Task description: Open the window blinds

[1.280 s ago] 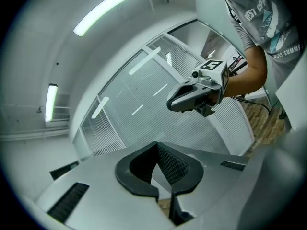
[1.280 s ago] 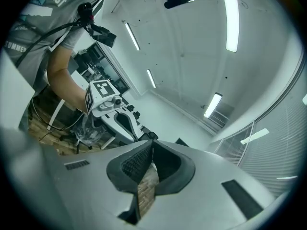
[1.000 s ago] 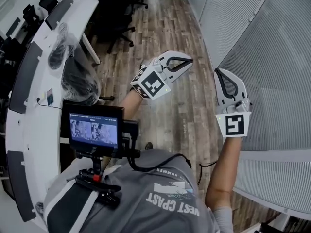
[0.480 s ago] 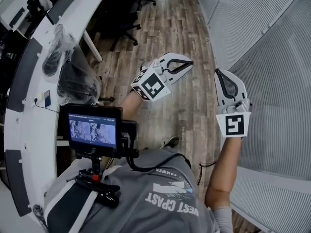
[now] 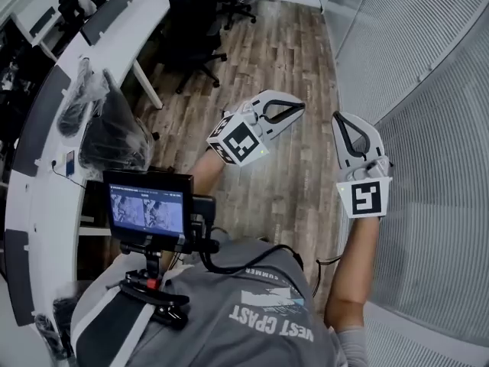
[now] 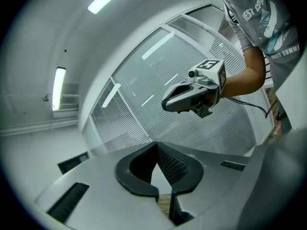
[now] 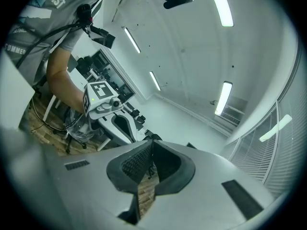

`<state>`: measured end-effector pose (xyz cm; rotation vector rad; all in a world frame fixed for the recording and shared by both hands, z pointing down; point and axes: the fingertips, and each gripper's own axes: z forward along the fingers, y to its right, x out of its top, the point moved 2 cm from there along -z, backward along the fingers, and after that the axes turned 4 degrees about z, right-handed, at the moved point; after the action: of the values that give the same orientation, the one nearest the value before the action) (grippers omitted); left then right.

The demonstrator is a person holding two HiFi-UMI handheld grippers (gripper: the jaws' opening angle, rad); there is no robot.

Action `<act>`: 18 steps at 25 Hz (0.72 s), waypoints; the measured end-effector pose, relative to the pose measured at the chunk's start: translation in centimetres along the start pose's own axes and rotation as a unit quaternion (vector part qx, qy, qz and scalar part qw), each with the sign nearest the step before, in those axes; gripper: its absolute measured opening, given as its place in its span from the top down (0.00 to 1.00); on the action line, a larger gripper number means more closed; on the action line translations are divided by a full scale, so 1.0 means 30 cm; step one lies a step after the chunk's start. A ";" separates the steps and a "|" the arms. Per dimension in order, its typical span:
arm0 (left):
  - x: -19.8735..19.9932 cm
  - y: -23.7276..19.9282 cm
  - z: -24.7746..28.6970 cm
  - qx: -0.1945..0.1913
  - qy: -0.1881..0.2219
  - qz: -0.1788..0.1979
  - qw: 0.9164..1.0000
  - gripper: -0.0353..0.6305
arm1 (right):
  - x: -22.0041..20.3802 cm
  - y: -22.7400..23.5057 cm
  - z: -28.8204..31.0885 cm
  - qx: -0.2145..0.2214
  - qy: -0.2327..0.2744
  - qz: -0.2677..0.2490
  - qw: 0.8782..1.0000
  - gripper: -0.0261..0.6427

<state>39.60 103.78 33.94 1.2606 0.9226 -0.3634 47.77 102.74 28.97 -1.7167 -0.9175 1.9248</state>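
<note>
An open strip of floor (image 5: 286, 60) is left ahead. It is bounded on the right by the blinds (image 5: 435, 90) and on the left by the curved surface (image 5: 47, 205), along which chairs (image 5: 195, 33) are parked.

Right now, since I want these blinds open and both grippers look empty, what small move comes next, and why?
Probably turn the right gripper toward the blinds and open its jaws. It is shut, empty and apart from them; no cord or wand shows.
</note>
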 end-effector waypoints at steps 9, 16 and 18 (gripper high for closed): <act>-0.157 -0.132 0.273 -0.012 -0.013 -0.013 1.000 0.94 | -0.252 0.208 0.139 0.004 -0.011 0.023 1.000 0.96; -0.274 -0.209 0.384 -0.031 0.012 -0.007 0.999 0.94 | -0.361 0.260 0.236 -0.019 -0.033 0.010 0.999 0.96; -0.335 -0.321 0.437 -0.032 0.023 -0.007 0.999 0.94 | -0.389 0.337 0.345 -0.027 -0.039 0.005 0.999 0.96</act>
<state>31.96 86.31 35.58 1.2082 0.9761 -0.3143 40.86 85.56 30.54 -1.6898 -0.9998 2.0021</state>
